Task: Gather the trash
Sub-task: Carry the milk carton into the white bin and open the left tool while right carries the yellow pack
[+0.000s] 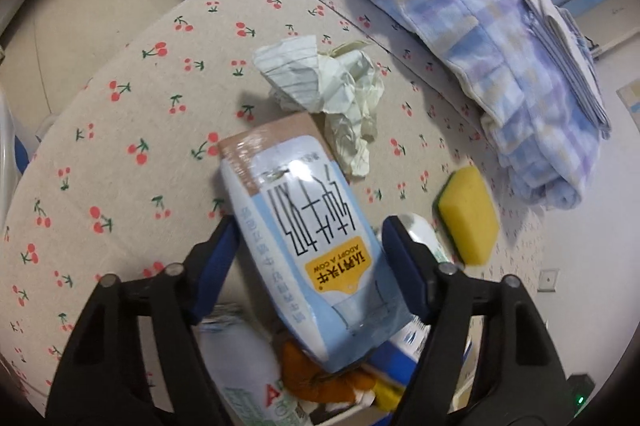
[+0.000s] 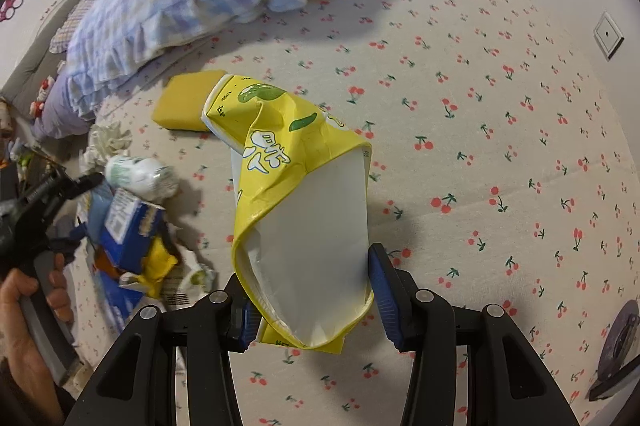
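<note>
We cannot see the trash pile whole: the milk carton covers it. Our left gripper is blurred and cut off.

Sponge beside blanket, perhaps touching

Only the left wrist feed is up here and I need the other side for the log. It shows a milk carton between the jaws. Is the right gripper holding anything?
Observer: Yes. The right gripper is shut on a crushed yellow pack.
Operator: Pack empty?
Observer: Its open end faces the camera. Only a white lining shows inside.
Operator: Anything else there that I can't see?
Observer: A hand at the frame's left edge, and a dark round thing at the lower right. I cannot tell what the round thing is.
</note>
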A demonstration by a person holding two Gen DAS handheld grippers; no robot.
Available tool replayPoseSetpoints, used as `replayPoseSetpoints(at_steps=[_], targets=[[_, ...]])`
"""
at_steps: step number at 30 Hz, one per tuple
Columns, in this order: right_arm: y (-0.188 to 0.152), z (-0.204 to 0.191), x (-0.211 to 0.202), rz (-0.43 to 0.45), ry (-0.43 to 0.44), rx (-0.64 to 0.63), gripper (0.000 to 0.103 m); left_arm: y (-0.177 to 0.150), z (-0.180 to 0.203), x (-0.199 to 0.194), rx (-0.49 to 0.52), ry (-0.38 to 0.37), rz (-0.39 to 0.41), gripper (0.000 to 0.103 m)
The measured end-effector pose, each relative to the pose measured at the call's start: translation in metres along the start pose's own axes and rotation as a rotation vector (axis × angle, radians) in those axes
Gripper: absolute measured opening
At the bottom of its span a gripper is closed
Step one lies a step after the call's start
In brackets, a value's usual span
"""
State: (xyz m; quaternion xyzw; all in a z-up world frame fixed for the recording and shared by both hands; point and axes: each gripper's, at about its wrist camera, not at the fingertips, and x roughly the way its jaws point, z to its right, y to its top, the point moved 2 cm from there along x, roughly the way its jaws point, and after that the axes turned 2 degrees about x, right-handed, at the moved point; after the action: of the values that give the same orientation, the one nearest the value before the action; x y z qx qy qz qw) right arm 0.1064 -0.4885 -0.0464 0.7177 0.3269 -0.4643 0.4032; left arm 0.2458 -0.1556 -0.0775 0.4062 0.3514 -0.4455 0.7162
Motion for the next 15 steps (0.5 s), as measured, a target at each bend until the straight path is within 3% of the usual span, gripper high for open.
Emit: replayPoseSetpoints(at_steps=[6, 15], targets=[[-0.006, -0.011, -0.015, 0.024, 0.033, -0.011, 0.049, -0.008, -0.005, -0.02, 0.042, -0.064, -0.014, 0.063], [-0.021, -0.022, -0.035, 0.054, 0.062, -0.019, 0.049, -0.022, -0.008, -0.057, 0.158, -0.079, 0.02, 0.061]])
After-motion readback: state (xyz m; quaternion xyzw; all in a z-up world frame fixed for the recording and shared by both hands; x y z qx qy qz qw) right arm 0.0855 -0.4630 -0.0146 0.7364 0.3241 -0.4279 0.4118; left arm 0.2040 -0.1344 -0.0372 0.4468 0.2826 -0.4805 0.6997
